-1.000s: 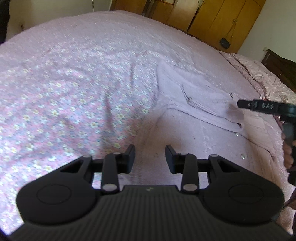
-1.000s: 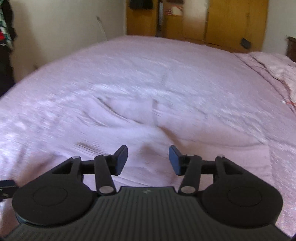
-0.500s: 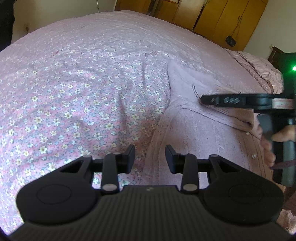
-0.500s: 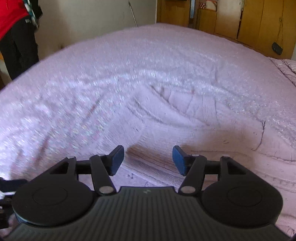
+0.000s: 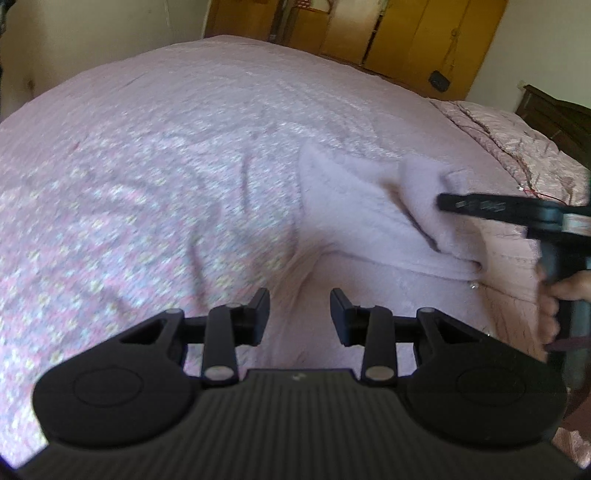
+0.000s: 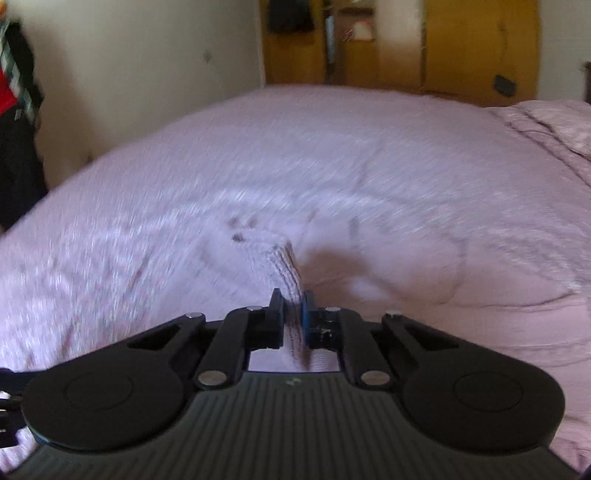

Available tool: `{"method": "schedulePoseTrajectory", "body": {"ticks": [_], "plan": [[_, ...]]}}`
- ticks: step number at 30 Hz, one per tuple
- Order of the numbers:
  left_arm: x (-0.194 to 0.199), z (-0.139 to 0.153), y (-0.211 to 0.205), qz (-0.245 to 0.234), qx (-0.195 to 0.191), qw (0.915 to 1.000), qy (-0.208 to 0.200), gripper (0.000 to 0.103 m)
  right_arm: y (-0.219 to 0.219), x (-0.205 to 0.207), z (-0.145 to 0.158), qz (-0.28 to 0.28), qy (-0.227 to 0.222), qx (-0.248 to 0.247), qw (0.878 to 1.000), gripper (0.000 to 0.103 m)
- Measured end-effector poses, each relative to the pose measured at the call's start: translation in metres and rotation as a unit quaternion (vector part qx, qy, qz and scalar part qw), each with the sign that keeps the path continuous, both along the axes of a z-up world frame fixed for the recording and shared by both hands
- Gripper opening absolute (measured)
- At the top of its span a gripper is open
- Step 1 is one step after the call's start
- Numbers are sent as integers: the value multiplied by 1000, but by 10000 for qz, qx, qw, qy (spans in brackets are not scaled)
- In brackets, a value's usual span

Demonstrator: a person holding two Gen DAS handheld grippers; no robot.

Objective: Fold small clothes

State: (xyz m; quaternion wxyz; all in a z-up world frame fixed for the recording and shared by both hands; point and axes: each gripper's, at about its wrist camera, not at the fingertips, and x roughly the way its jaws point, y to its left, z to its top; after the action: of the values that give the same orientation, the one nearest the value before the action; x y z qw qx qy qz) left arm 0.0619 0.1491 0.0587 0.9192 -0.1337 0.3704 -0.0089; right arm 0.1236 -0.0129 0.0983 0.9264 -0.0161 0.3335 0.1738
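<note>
A pale lilac knitted cardigan [image 5: 369, 236] with small buttons lies on the floral pink bedspread [image 5: 110, 206]; one sleeve is folded across its body. My left gripper [image 5: 299, 314] is open and empty, hovering over the cardigan's lower left part. My right gripper [image 6: 293, 314] is shut on a ribbed edge of the cardigan [image 6: 280, 266], which rises between the pads. In the left wrist view the right gripper [image 5: 461, 205] reaches in from the right over the folded sleeve, held by a hand [image 5: 557, 299].
The bedspread covers a wide bed. A pink quilted pillow [image 5: 517, 140] lies at the far right. Wooden wardrobe doors [image 5: 406, 33] stand behind the bed. A person in dark and red clothes [image 6: 14, 122] stands at the left wall.
My right gripper was open over the cardigan; it has closed on the ribbed edge. The left gripper stayed open and shifted slightly over the garment.
</note>
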Motion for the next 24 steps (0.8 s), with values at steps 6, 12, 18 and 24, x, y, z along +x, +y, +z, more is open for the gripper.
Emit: {"method": "schedulePoseTrajectory", "body": {"ticks": [6, 12, 18, 24], "plan": [[32, 0, -21, -262, 105, 9996, -1, 38, -78, -7, 29, -683, -363, 270, 9966, 9], [55, -13, -46, -487, 378, 9981, 61, 38, -150, -10, 9, -1523, -178, 346, 9876, 9], [70, -34, -51, -416, 403, 9978, 324, 38, -195, -16, -37, -2176, 257, 346, 9751, 10], [67, -34, -50, -396, 390, 9981, 274, 38, -225, -19, -73, -2504, 509, 669, 9645, 11]]}}
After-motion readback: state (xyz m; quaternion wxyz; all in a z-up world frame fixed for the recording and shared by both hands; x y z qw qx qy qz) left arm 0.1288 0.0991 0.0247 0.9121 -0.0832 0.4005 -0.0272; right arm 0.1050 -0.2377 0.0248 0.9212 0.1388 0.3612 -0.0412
